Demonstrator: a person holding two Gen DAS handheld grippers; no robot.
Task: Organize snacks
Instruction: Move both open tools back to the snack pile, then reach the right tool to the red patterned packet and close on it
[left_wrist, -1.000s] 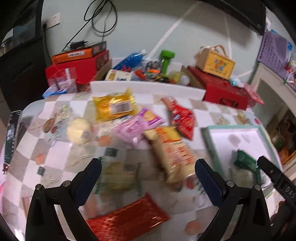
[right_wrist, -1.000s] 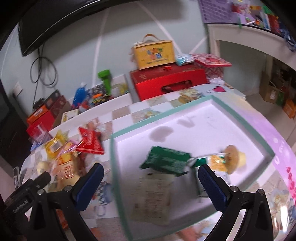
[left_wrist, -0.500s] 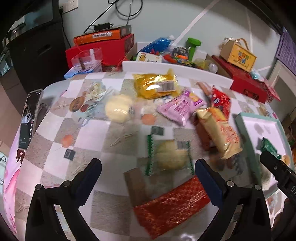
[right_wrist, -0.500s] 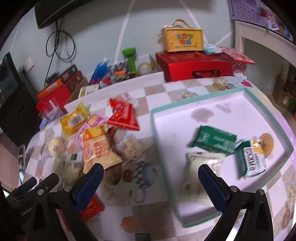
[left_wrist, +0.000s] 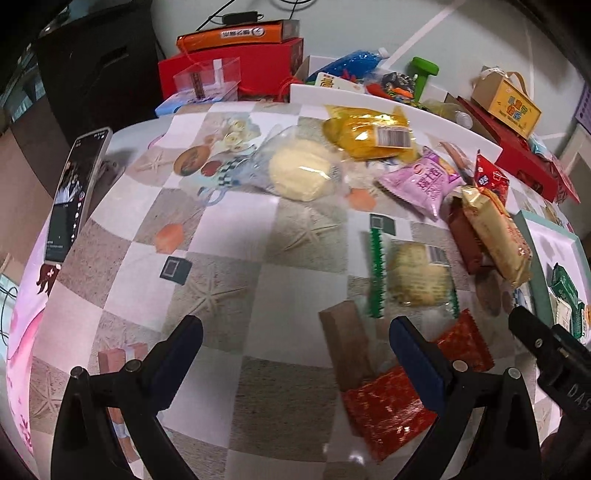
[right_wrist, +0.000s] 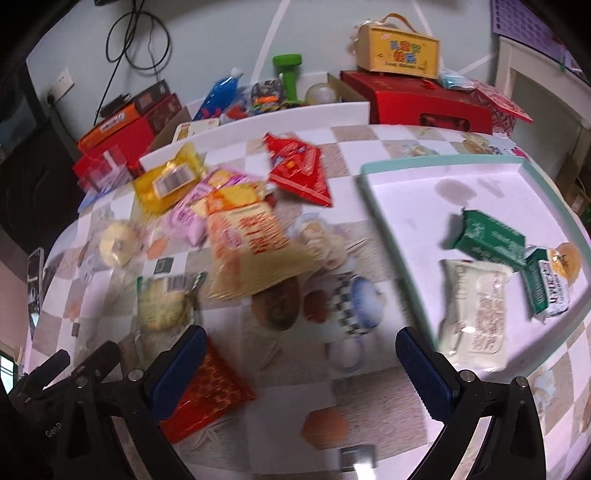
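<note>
Left wrist view: left gripper (left_wrist: 295, 345) hangs above the worktop (left_wrist: 229, 240), jaws apart and empty; the red foil packet (left_wrist: 417, 384) lies under its right finger, long axis slanting up to the right, beside one brown bar (left_wrist: 347, 347). Right wrist view: right gripper (right_wrist: 295, 350) also has its jaws wide and empty; the same red foil packet (right_wrist: 207, 398) sits by its left finger, so both are close. Teal tray (right_wrist: 388, 221) holds four packets; about nine wait outside.
</note>
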